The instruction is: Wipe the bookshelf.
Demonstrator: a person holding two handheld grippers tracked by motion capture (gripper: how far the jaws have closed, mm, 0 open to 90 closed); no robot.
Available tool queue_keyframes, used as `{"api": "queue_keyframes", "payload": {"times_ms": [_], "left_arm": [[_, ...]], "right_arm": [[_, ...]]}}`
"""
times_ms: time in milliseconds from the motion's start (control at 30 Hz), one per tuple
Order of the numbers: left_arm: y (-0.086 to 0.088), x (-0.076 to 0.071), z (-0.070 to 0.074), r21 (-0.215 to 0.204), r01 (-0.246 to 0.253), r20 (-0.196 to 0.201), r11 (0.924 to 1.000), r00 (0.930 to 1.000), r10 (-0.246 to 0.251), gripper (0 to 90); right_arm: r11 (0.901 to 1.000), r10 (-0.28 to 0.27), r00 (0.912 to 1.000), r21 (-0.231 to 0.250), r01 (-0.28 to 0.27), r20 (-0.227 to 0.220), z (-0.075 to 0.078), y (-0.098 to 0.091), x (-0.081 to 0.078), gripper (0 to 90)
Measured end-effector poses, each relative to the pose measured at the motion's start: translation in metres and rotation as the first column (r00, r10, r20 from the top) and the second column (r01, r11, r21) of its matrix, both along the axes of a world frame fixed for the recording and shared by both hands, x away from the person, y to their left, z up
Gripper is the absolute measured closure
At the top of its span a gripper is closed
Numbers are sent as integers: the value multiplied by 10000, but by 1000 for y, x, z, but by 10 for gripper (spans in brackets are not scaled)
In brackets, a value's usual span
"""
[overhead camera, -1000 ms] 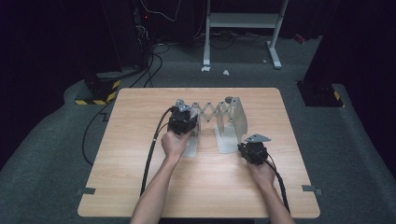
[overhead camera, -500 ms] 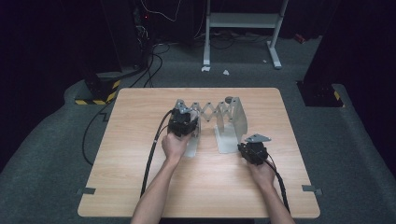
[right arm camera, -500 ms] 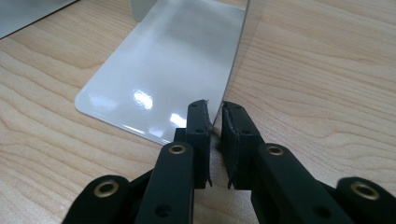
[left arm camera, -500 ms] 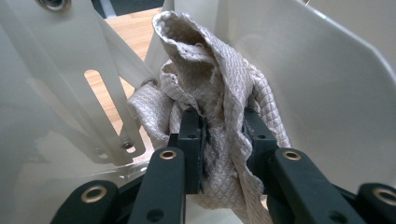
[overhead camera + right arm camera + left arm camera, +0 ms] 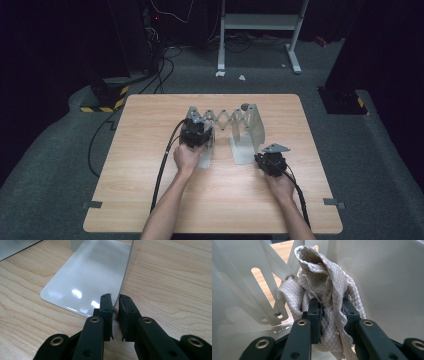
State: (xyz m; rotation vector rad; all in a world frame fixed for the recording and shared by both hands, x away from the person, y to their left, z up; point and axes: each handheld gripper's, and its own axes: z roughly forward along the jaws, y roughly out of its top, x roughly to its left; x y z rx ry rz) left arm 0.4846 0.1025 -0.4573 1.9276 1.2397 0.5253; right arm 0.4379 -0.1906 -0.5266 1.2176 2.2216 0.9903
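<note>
Bookend rack, one, stretches 9-to-3 across the desk. Left gripper clamps one cloth; right gripper pinches the rack's 3 o'clock plate edge.

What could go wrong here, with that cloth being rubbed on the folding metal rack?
The cloth in the left gripper might snag on the rack's scissor rivets. The right gripper pinches only a thin plate edge, so that could slip and let the rack shift.

quilted matt grey cloth; glossy smooth pale metal rack; wood-grain table; matt black plastic jaws.
</note>
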Motion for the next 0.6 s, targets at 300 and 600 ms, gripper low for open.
{"api": "queue_keyframes", "payload": {"times_ms": [300,600], "left_arm": [[-1,1,-6,-3,-10,-122,10000,9999,10,734],[-2,3,-22,122,4,-553,9999,9985,3,734]], "right_arm": [[10000,12,10000,4,-12,-3,0,0,0,816],[10000,15,10000,21,-15,-15,0,0,0,815]]}}
